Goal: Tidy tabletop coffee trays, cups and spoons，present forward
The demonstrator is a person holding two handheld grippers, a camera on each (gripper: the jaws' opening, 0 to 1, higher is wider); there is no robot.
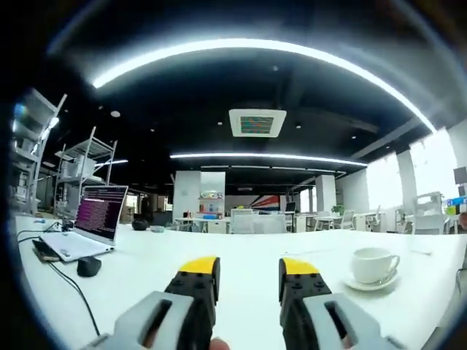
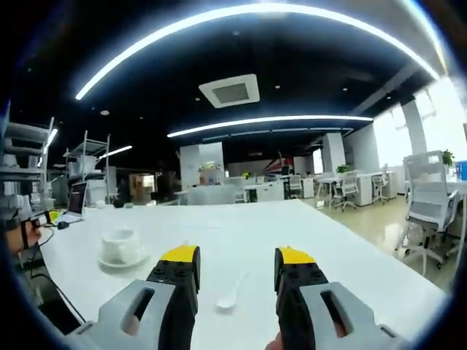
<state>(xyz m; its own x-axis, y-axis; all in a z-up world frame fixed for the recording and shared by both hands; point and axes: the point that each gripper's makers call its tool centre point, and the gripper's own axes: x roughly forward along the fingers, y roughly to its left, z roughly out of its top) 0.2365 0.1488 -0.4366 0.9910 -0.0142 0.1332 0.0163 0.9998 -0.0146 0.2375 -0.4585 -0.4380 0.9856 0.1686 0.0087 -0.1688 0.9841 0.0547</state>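
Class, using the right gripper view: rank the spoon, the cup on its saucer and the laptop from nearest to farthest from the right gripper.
1. Spoon: white, lying on the table between the right gripper's jaws.
2. Cup on its saucer: ahead and to the left.
3. Laptop: open, at the table's far left end.

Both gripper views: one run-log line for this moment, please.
left gripper: open, empty | right gripper: open, empty | cup on saucer, untouched | spoon on table between right fingers, not gripped | laptop on table
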